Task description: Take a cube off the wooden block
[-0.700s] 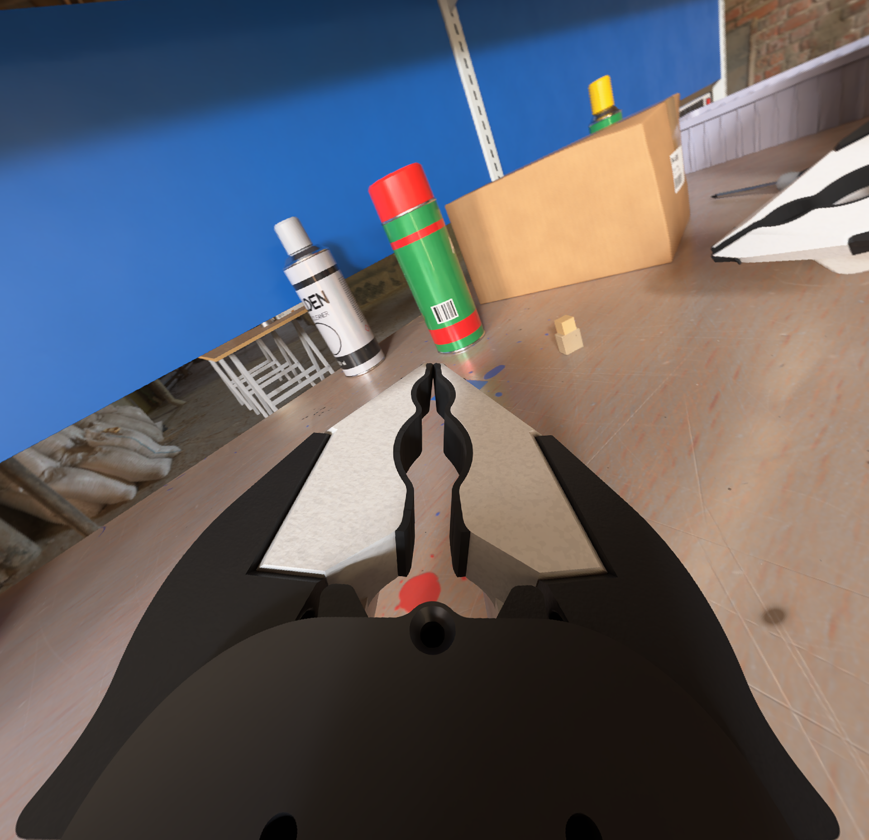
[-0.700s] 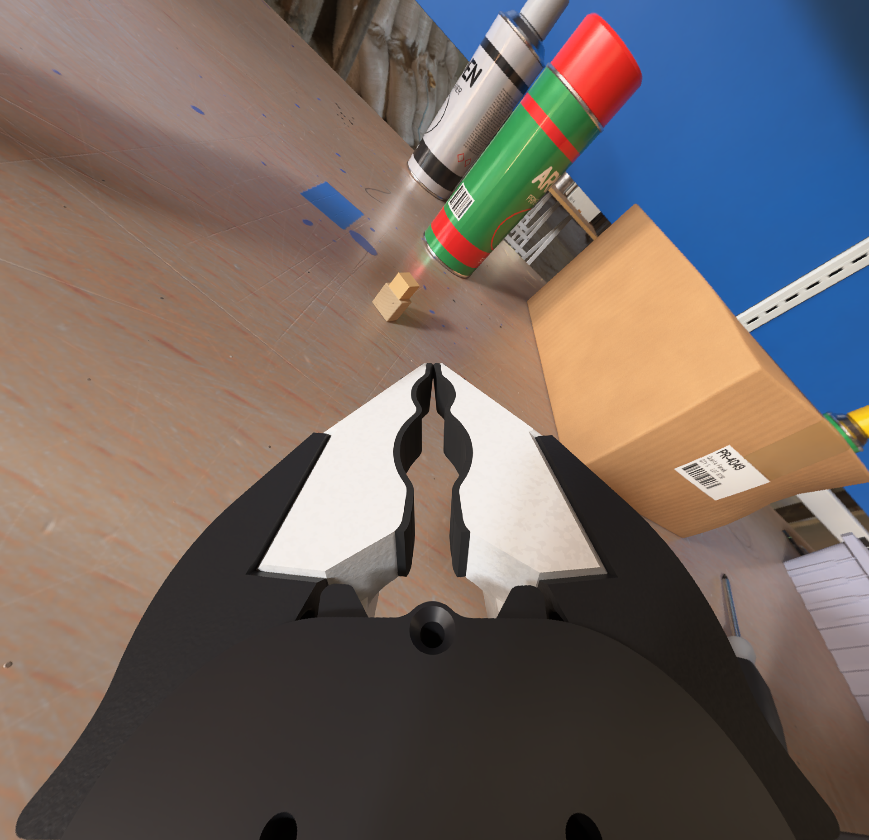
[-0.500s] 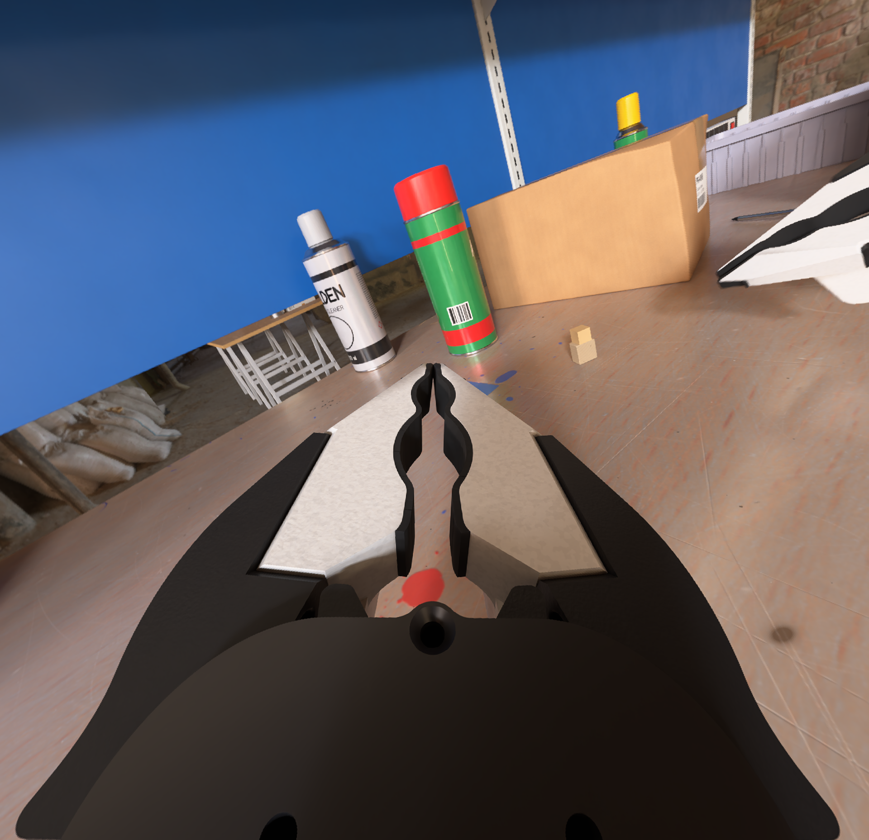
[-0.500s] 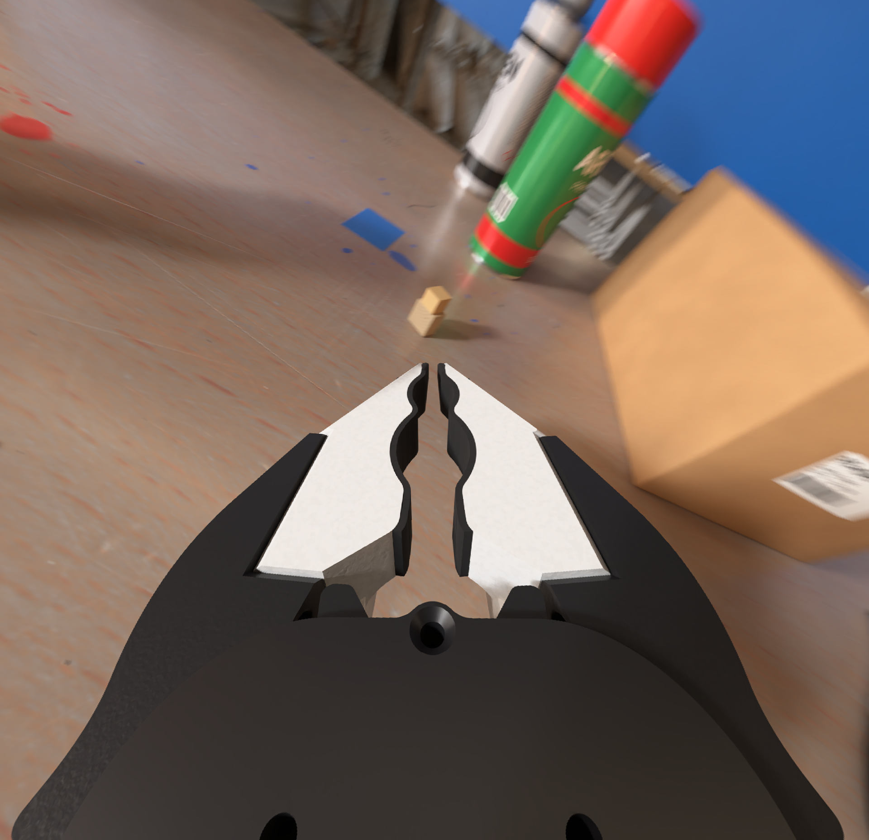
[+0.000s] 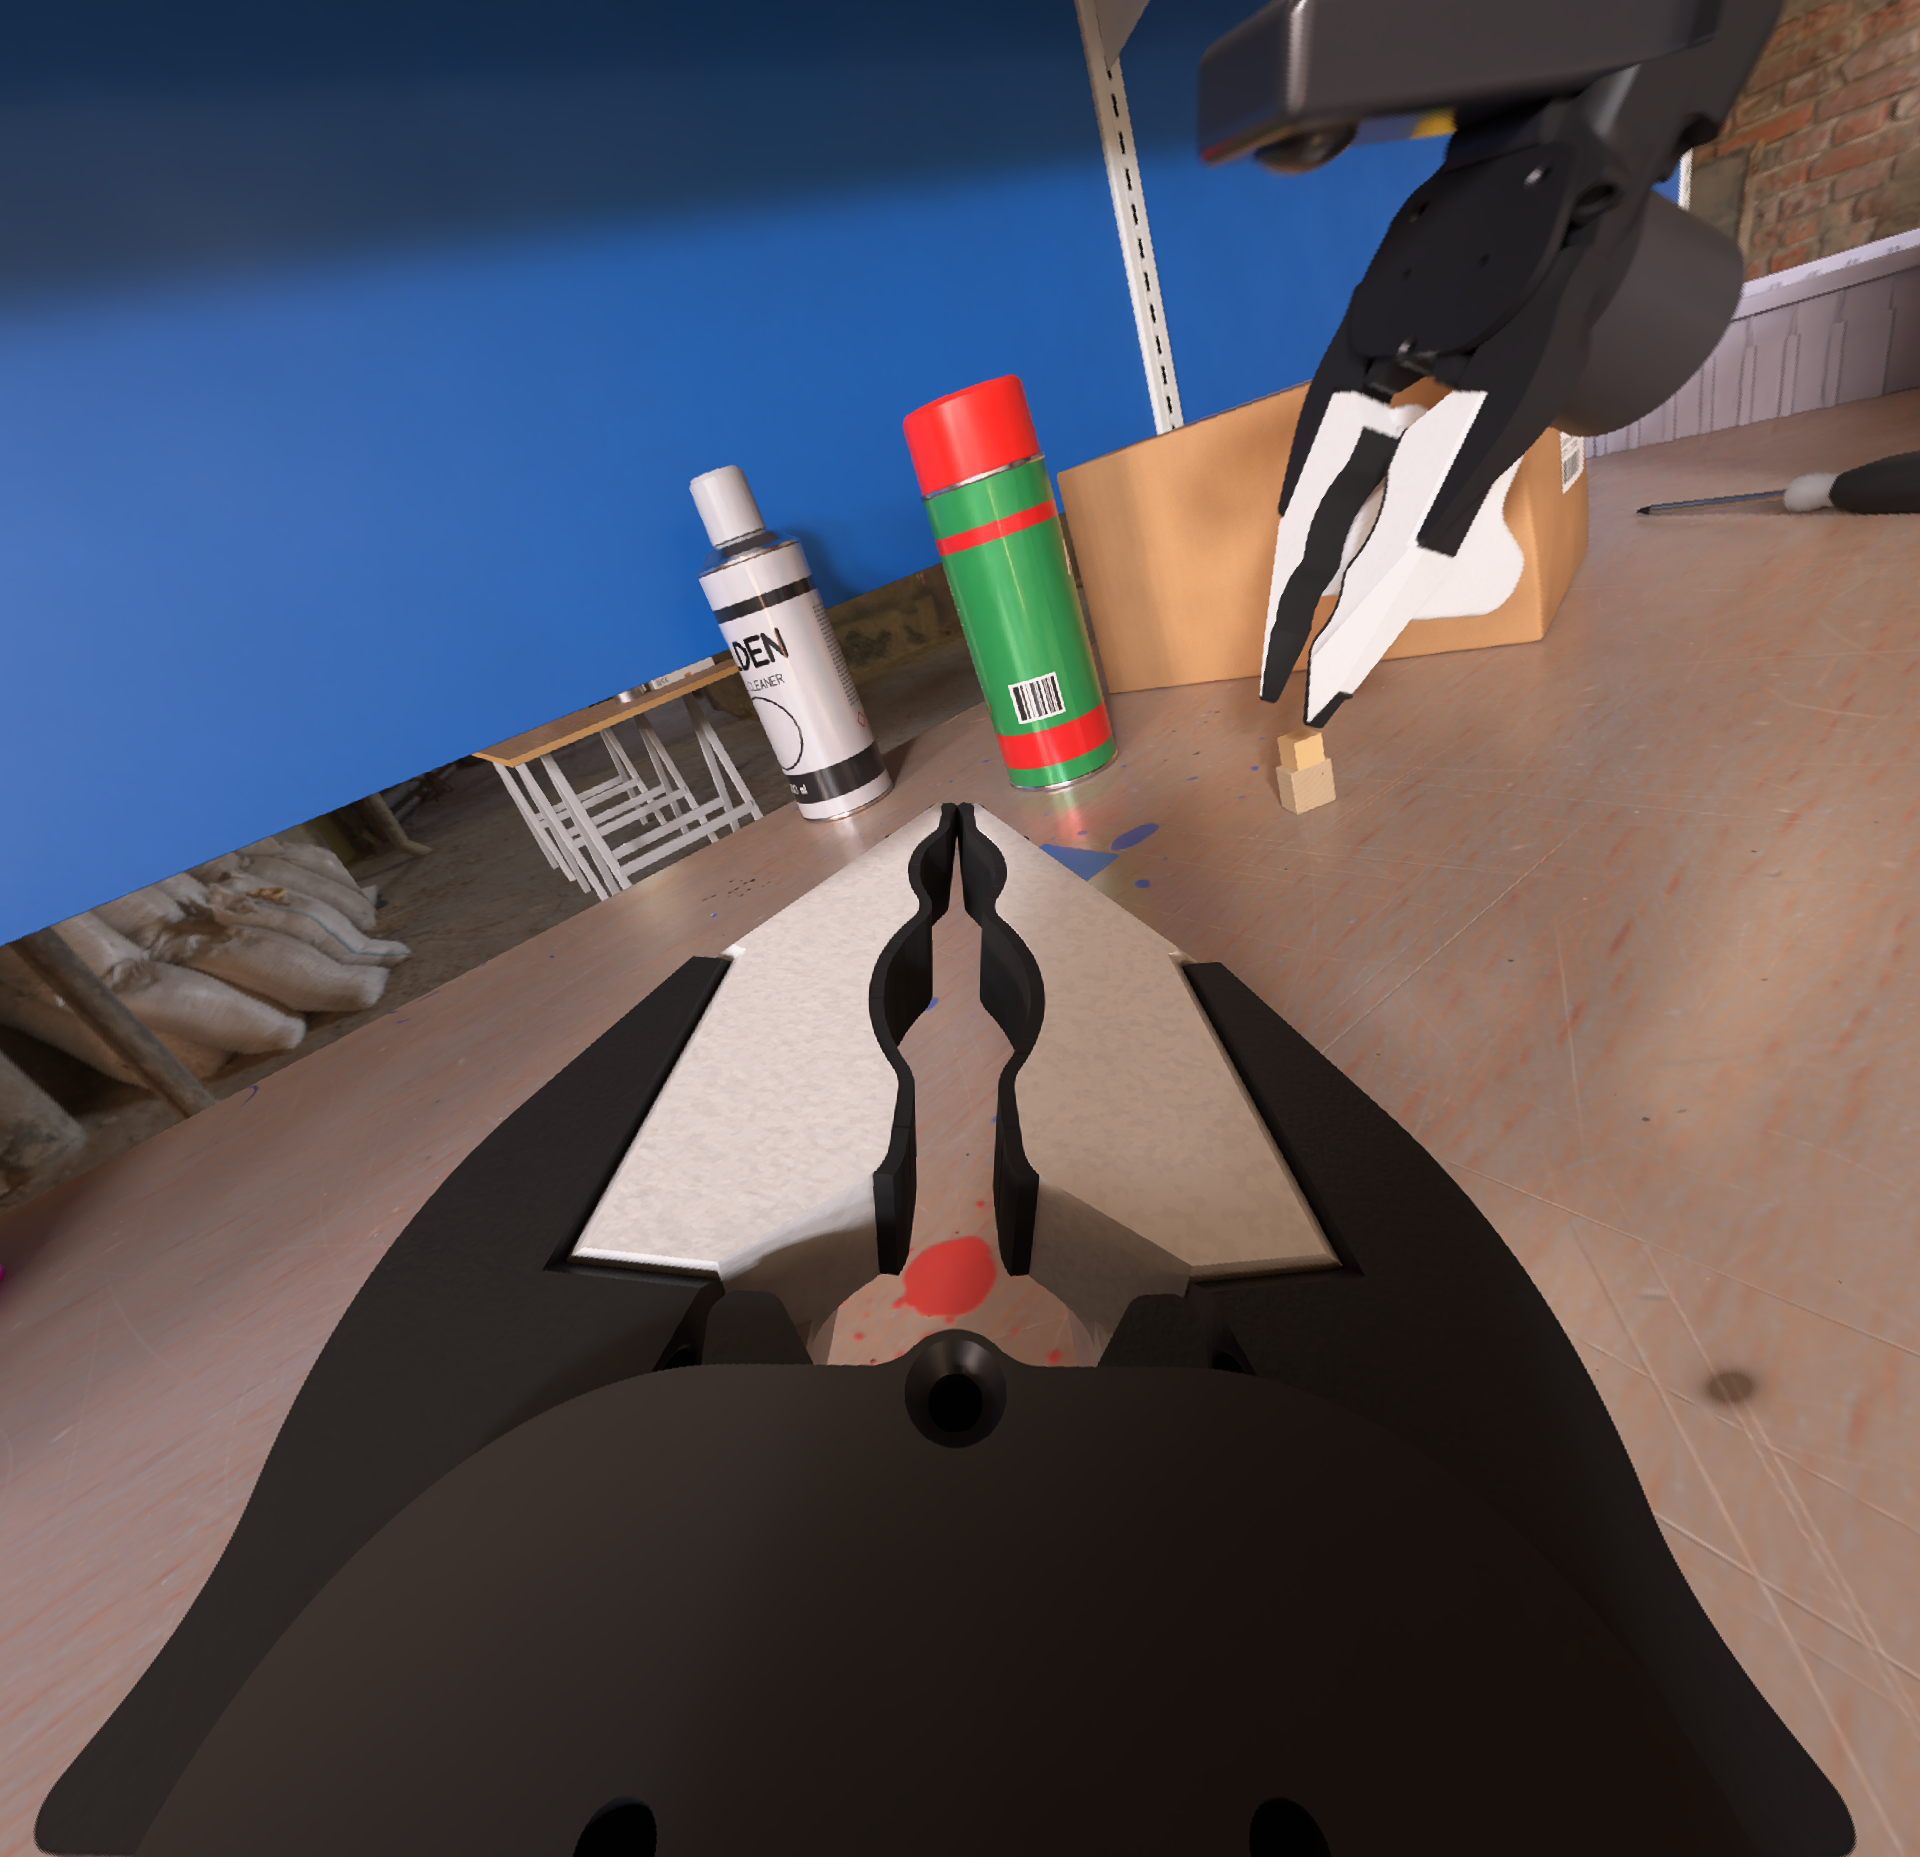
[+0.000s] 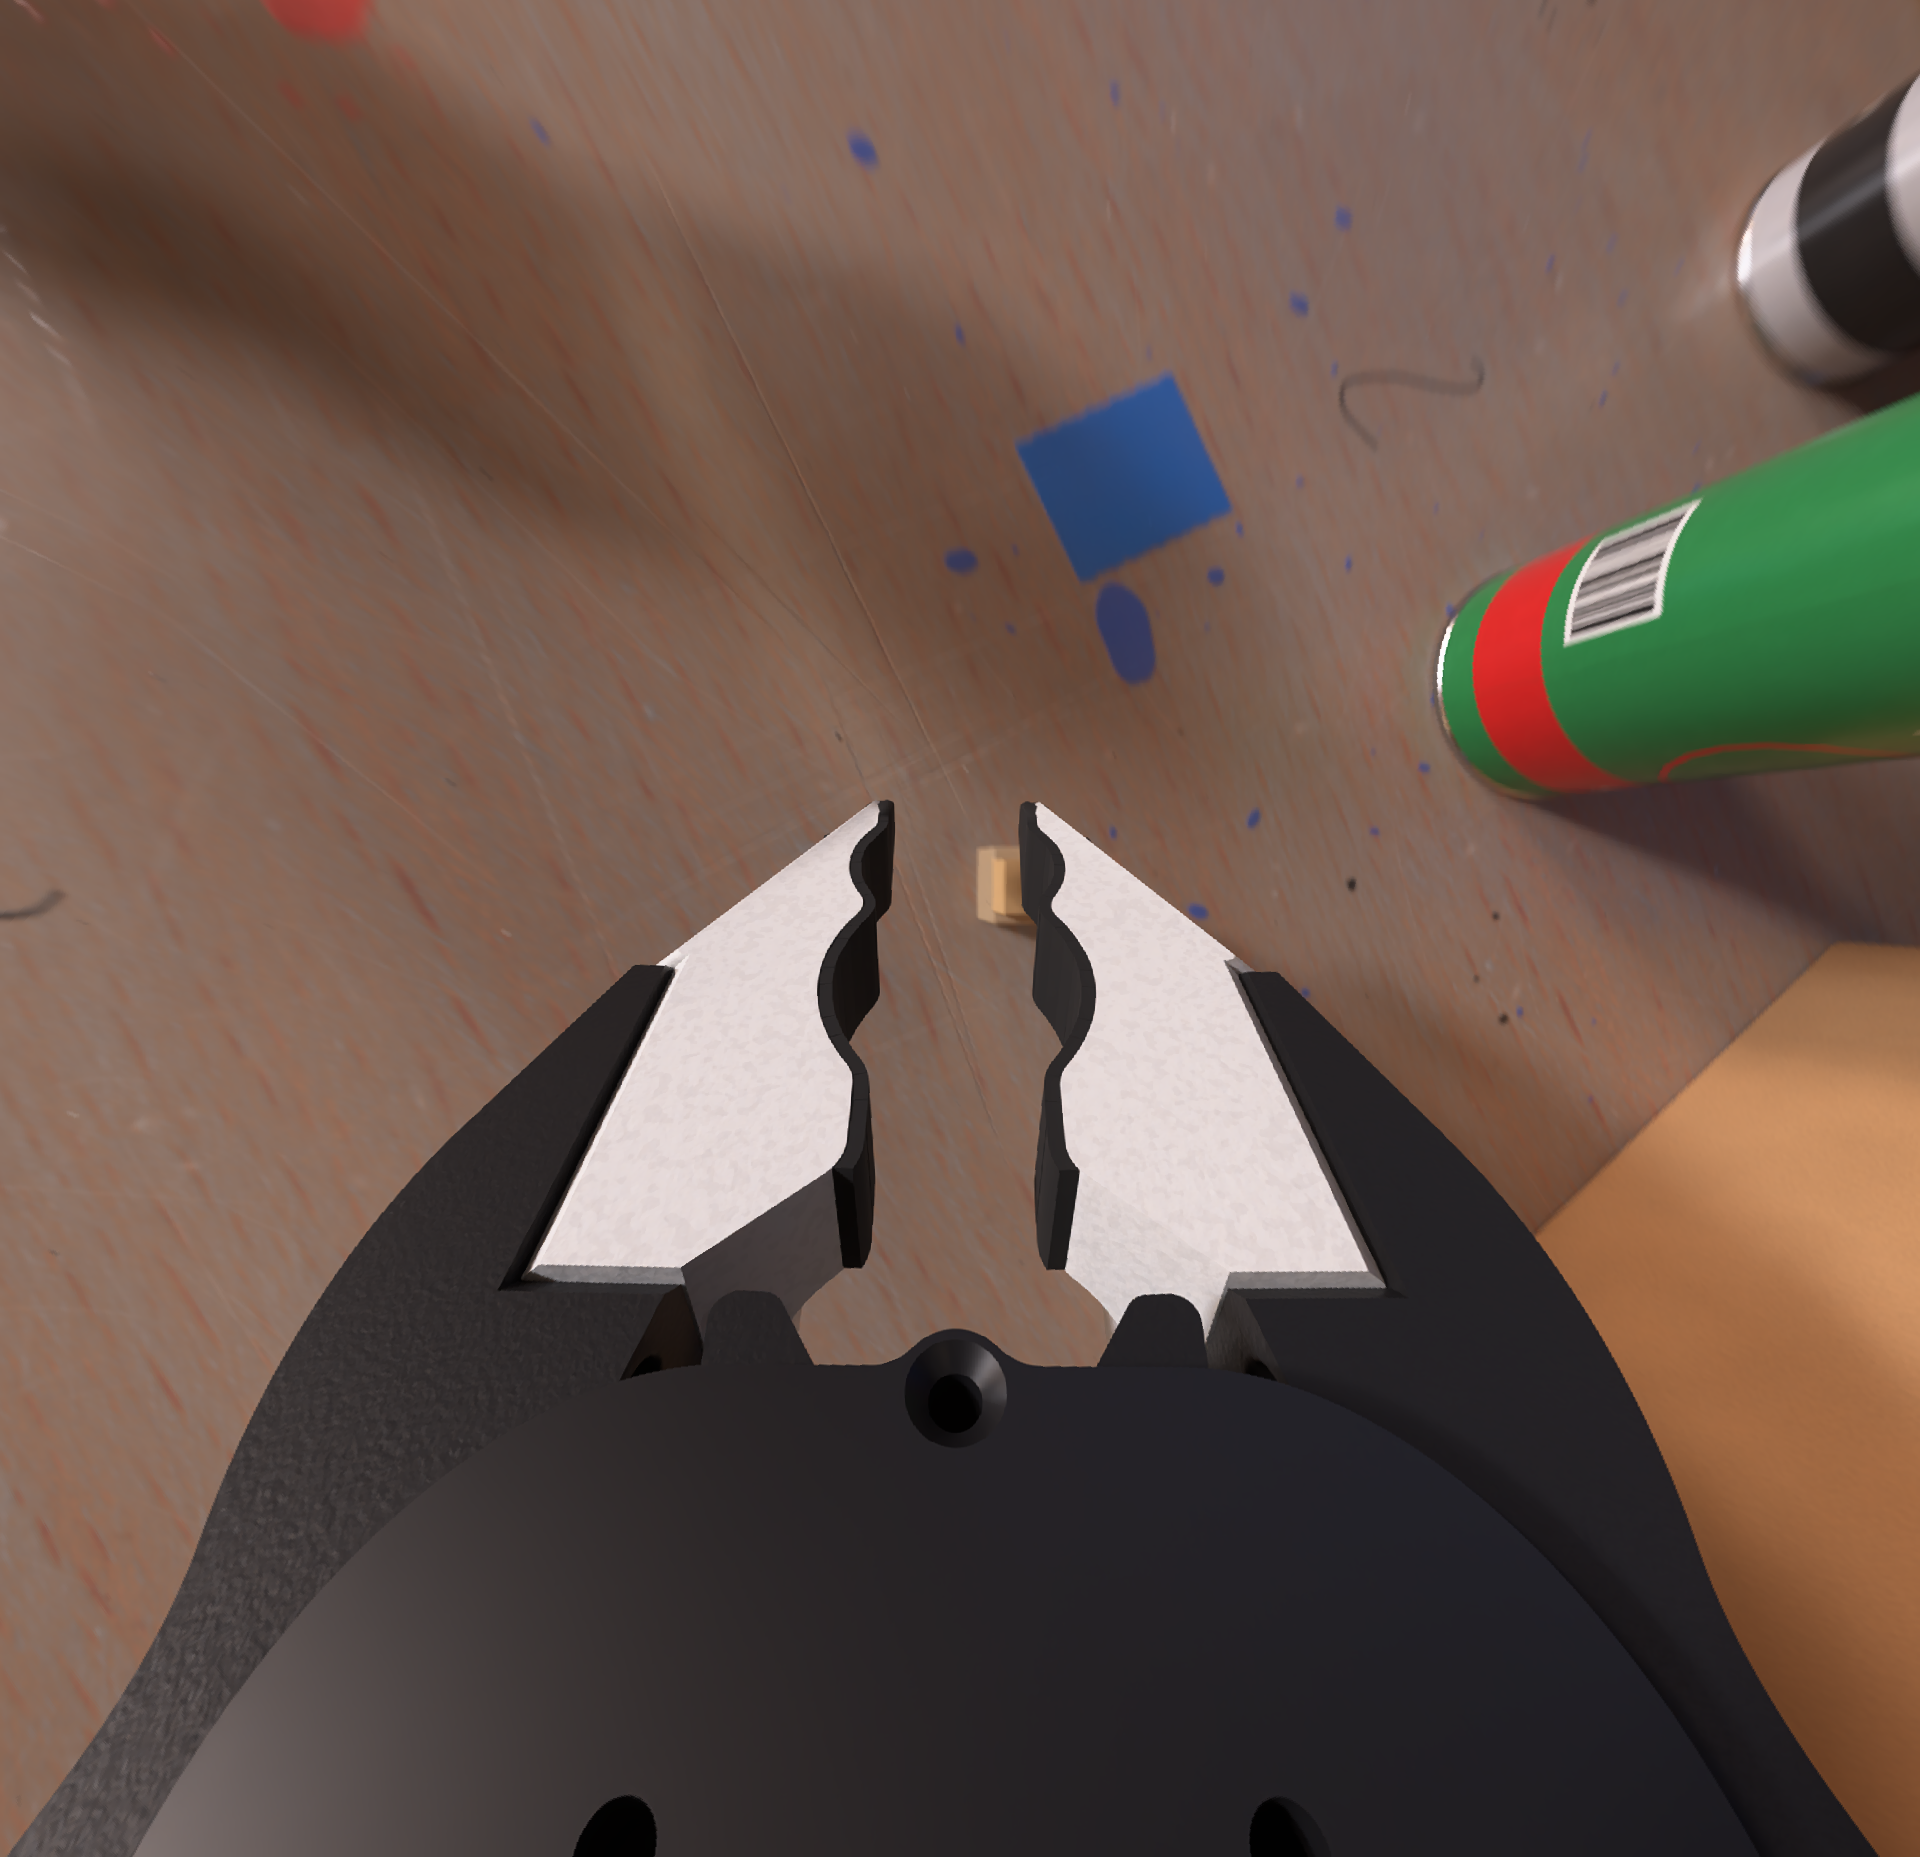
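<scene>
A small tan cube (image 5: 1301, 751) sits on a slightly larger wooden block (image 5: 1307, 789) on the wooden table (image 5: 1558, 976), right of a green spray can. My right gripper (image 5: 1297, 708) hangs just above the cube and points down at it. In the right wrist view the right gripper (image 6: 956, 815) is open and empty. There the stacked cube and block (image 6: 995, 885) show from above just inside the right finger (image 6: 1049, 924), partly hidden by it. My left gripper (image 5: 956, 815) is shut and empty, low over the table, short and left of the stack.
A green spray can with a red cap (image 5: 1013, 602) and a white spray can (image 5: 784, 654) stand left of the stack. A cardboard box (image 5: 1174, 560) stands behind it. A screwdriver (image 5: 1808, 493) lies far right. Blue paint patch (image 6: 1122, 472) marks the table.
My right gripper has swung from a low approach to above the stack, pointing down, and its jaws have opened. The left gripper has barely moved and stays shut.
</scene>
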{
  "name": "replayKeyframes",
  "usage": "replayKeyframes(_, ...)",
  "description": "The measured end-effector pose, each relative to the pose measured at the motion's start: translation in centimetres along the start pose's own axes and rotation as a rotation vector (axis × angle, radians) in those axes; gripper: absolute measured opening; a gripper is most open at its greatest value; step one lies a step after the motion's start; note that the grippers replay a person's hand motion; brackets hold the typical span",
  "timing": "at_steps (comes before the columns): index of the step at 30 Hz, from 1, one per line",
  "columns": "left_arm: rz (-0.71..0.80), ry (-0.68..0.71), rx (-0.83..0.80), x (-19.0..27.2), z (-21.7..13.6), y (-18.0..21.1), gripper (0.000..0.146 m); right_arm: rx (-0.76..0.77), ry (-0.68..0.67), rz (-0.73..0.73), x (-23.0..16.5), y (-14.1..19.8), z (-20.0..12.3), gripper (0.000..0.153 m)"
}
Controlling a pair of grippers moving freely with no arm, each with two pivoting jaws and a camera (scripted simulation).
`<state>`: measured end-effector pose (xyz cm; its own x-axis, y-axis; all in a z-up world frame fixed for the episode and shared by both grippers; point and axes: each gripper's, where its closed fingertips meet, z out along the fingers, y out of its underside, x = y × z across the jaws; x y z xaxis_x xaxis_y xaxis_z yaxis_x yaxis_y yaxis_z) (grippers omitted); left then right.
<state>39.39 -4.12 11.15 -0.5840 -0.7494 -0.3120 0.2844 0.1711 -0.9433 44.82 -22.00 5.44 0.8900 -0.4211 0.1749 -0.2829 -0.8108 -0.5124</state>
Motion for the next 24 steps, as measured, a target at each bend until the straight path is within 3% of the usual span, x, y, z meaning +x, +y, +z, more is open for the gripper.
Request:
replayKeyframes(3,0.001,0.008,-0.001,0.1,0.1,0.0,0.0,-0.098,-0.009,0.016,1.0,1.4,0.9,0.026)
replayKeyframes(7,-0.004,0.016,-0.001,0.1,0.1,0.1,0.0,-0.104,-0.056,0.088,1.4,1.9,1.7,0.029)
replayKeyframes(21,0.023,0.034,-0.023,0.5,0.5,0.4,0.0,-0.175,-0.035,0.031,2.1,2.6,2.3,0.024)
replayKeyframes(24,0.034,0.039,-0.029,0.6,0.6,0.5,0.0,-0.188,-0.016,0.003,1.7,2.8,2.1,0.016)
